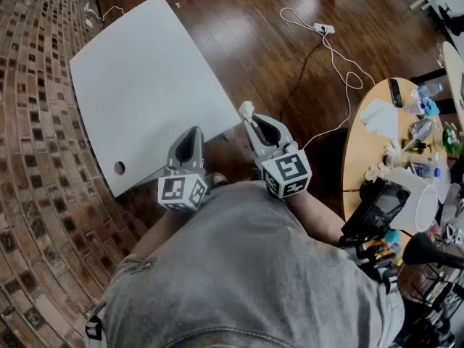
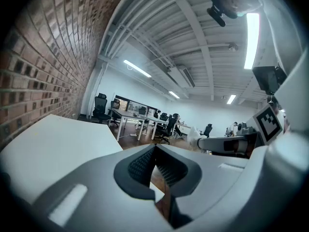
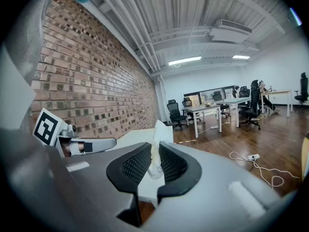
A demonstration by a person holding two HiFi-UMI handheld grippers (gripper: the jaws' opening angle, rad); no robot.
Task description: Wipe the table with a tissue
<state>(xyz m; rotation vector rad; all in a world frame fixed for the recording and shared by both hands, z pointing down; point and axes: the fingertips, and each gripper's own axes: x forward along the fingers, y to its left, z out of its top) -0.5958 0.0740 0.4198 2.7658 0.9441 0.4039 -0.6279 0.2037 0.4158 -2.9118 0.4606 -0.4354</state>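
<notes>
The white table [image 1: 145, 71] lies ahead and to the left, its near corner just in front of both grippers. My right gripper [image 1: 249, 118] is shut on a small crumpled white tissue [image 1: 246, 109], held above the wooden floor beside the table's right edge. In the right gripper view the tissue [image 3: 155, 161] is pinched between the black pads and pokes up past the gripper [image 3: 155, 146]. My left gripper [image 1: 194, 135] hovers over the table's near edge. Its jaws [image 2: 155, 152] are shut with nothing between them. Both point level across the room.
A round wooden table [image 1: 362, 158] cluttered with bottles and papers stands at the right. A white power strip with its cable [image 1: 324, 29] lies on the dark wood floor. A brick wall [image 1: 36, 122] runs along the left. The table has a cable hole [image 1: 119, 168].
</notes>
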